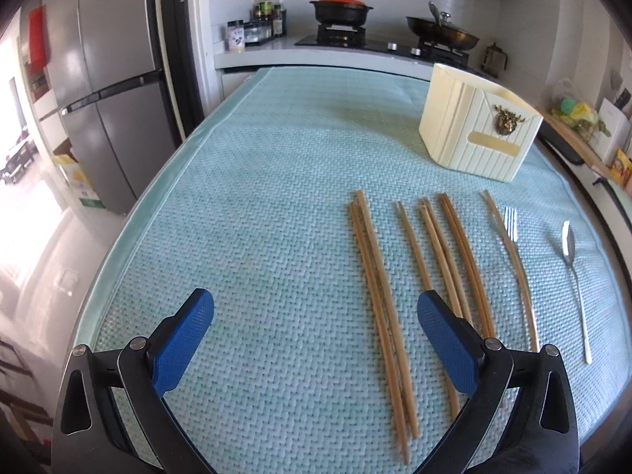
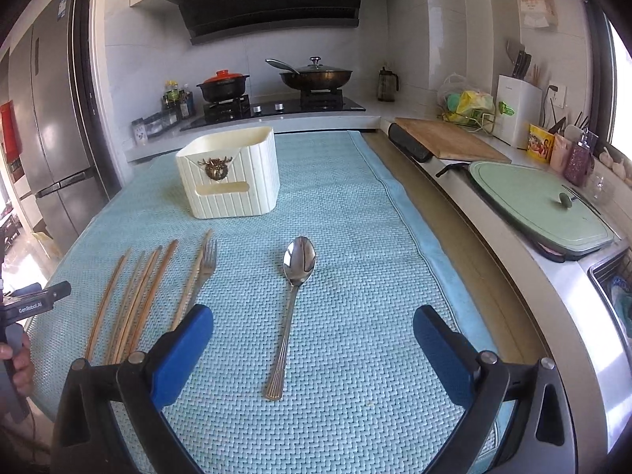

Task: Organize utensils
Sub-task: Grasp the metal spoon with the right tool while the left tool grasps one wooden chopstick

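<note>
Two fisheye views, each from just behind a gripper, looking forward and down over a blue mat point(image 1: 256, 197) toward the stove point(image 2: 272, 108). The left camera sits close above the chopsticks point(image 1: 379, 296); the right one above the spoon point(image 2: 294, 300). Both share the cream holder point(image 1: 478, 126) and fork point(image 2: 205, 268).

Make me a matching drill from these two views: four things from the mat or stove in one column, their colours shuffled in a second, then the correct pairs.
Things:
1. spoon
2. chopsticks
3. utensil holder
4. pot lid

Colours:
A. cream
B. orange-red
C. shiny silver
D. light brown wood

Pairs: 1-C, 2-D, 3-A, 4-B
</note>
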Available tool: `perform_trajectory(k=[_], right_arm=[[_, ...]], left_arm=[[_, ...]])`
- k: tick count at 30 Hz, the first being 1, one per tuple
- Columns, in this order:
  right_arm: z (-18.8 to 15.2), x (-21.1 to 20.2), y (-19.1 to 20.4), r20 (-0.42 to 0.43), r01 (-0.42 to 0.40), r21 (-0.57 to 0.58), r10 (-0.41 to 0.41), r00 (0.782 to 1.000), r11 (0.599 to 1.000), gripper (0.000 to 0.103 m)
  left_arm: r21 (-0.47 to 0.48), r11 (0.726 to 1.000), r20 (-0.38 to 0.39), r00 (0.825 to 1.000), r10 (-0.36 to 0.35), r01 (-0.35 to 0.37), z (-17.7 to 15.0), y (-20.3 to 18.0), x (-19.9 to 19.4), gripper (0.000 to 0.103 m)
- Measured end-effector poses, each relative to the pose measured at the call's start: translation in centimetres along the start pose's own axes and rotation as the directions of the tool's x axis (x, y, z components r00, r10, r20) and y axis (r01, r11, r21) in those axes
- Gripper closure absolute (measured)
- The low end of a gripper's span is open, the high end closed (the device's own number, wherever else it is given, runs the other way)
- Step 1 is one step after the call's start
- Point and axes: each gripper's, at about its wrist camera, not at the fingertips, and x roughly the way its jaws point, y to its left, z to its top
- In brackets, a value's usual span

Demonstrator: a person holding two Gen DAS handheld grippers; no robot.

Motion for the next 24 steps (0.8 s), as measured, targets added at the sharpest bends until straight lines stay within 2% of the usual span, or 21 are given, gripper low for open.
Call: perform_trajectory(k=[13, 16, 24], right_arm=[[-0.1, 1.7, 0.4, -0.047, -0.010, 0.000, 0.010, 0.999, 1.000, 0.000], [-0.1, 1.9, 0.5, -0.051, -0.014, 0.001, 0.014, 0.999, 1.000, 0.000], [0.1, 3.0, 0.6, -0.071, -0.007, -0.023, 0.006, 0.997, 1.000, 0.000]], left_arm=[[0.031, 0.999, -0.084, 0.996, 0.041, -0.038, 0.5, -0.2, 5.2, 0.001], [0.058, 0.996, -0.097, 0.993, 0.074, -0.069, 0.4, -0.5, 6.1, 0.000], [0.038, 0.999, -0.107, 0.994, 0.037, -0.034, 1.5, 0.4, 7.4, 0.000]])
